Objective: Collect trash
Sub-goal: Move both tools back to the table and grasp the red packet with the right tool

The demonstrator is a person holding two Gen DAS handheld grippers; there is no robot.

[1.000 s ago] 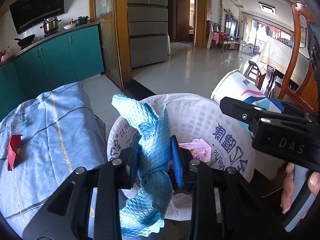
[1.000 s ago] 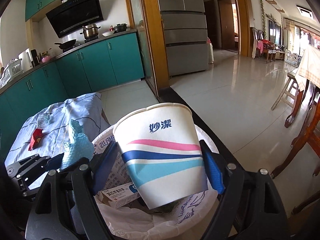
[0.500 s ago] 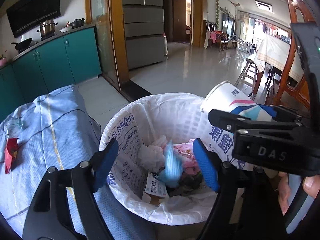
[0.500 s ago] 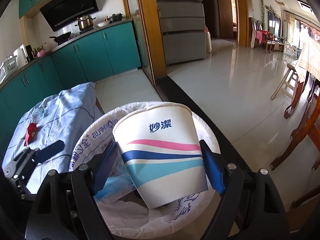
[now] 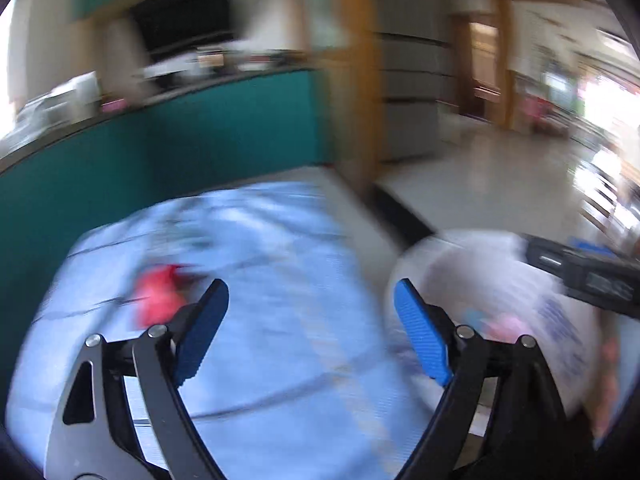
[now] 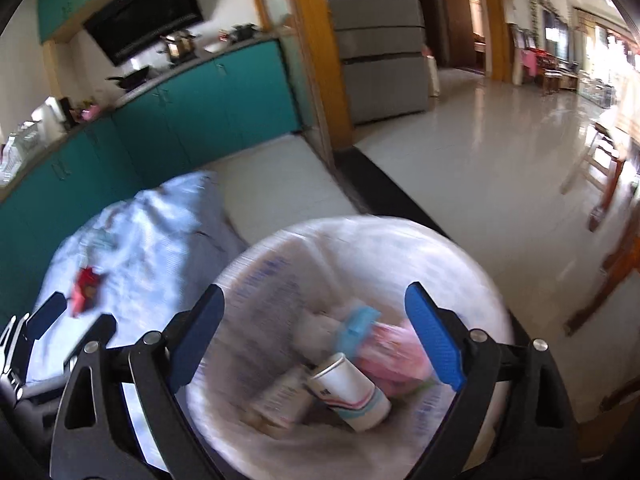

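Right hand-held gripper (image 6: 314,334) above lined trash bin (image 6: 472,264), jaws opening with nothing between; paper cup (image 6: 352,394) on its side inside bin among other trash. Left hand-held gripper (image 5: 310,334) over blue-clothed worktop (image 5: 260,240), jaws opening, empty; red scrap (image 5: 154,294) near worktop's left edge.

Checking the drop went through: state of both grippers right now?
Left gripper: jaws opening, nothing between them.
Right gripper: jaws opening, empty; paper cup lies in the trash bin.
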